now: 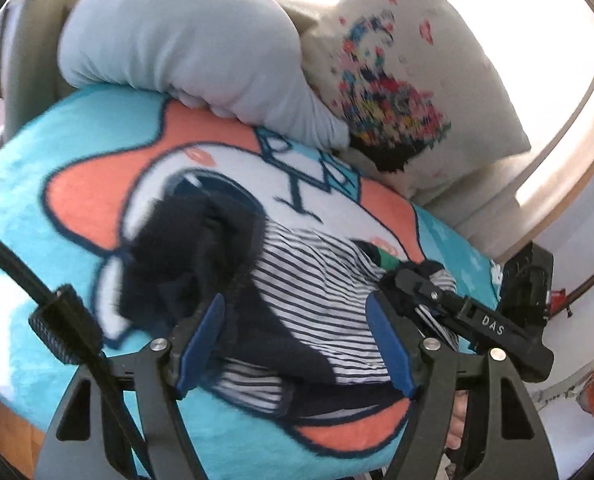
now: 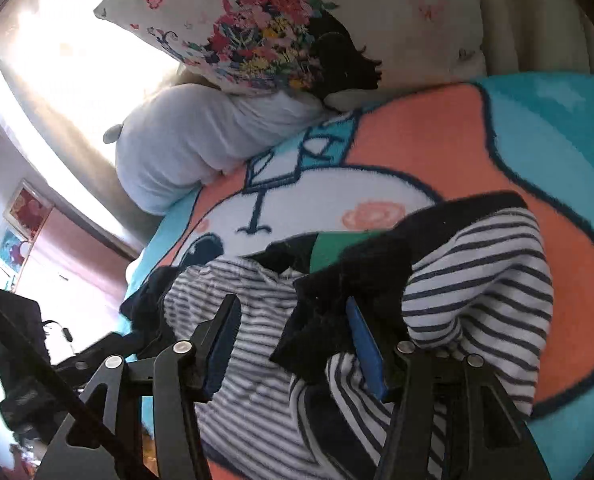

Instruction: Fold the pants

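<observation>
Left wrist view is motion-blurred: floral pillow [image 1: 397,92] print smeared, blanket [image 1: 77,152] lettering unreadable. Pants [image 1: 309,292] are a bunched heap, so legs and waistband can't be told apart; their near edge is hidden behind the left gripper [image 1: 297,344] fingers [image 1: 201,340]. Right gripper [image 1: 425,276] tips are buried in the fabric there. Right wrist view: the far finger [image 2: 367,344] is partly covered by dark cloth, and the pants [image 2: 477,280] run off the bottom edge. Clutter at lower left is too dark to identify.

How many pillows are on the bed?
2. A plain pale blue pillow lies at the head of the bright blanket, and a flowered pillow leans right beside it. More could be out of view.
</observation>
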`<state>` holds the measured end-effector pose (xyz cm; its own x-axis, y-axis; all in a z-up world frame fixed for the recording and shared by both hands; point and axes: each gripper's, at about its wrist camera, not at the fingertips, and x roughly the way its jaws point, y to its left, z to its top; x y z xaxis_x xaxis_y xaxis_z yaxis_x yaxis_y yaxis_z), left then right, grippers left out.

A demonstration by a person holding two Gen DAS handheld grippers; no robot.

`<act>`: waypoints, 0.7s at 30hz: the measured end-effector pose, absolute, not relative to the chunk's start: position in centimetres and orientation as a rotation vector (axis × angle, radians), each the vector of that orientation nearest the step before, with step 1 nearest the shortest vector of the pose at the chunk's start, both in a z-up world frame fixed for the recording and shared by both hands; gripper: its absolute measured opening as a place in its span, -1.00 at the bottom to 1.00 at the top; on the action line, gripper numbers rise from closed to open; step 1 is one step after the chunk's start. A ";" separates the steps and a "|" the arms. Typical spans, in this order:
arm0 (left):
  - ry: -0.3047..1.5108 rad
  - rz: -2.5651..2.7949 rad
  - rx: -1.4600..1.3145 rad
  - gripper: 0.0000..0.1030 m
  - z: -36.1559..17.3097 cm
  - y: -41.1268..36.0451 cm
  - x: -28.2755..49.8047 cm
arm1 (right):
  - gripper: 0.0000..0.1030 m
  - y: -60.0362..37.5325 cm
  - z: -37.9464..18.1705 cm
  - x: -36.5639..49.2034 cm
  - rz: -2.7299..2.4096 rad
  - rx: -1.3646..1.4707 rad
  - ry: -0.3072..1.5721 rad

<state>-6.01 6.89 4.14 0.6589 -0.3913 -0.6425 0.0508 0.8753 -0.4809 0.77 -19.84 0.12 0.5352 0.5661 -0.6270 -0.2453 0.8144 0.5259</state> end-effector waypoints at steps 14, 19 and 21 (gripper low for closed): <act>0.762 -0.064 -0.602 0.40 2.7 15.9 -7.2 | 0.26 -14.2 6.2 -2.8 0.597 0.236 0.786; 0.726 -0.026 -0.596 0.40 3.1 17.9 -8.7 | 0.26 -7.1 6.1 -1.6 0.701 0.118 0.875; 0.724 -0.015 -0.582 0.40 3.2 18.4 -9.0 | 0.27 -4.3 5.5 -1.0 0.716 0.046 0.912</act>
<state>-9.04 18.42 3.19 0.7563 -0.2092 -0.6199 -0.1828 0.8423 -0.5072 -0.99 -4.34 5.46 0.3995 0.5848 -0.7060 -0.5473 0.7700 0.3281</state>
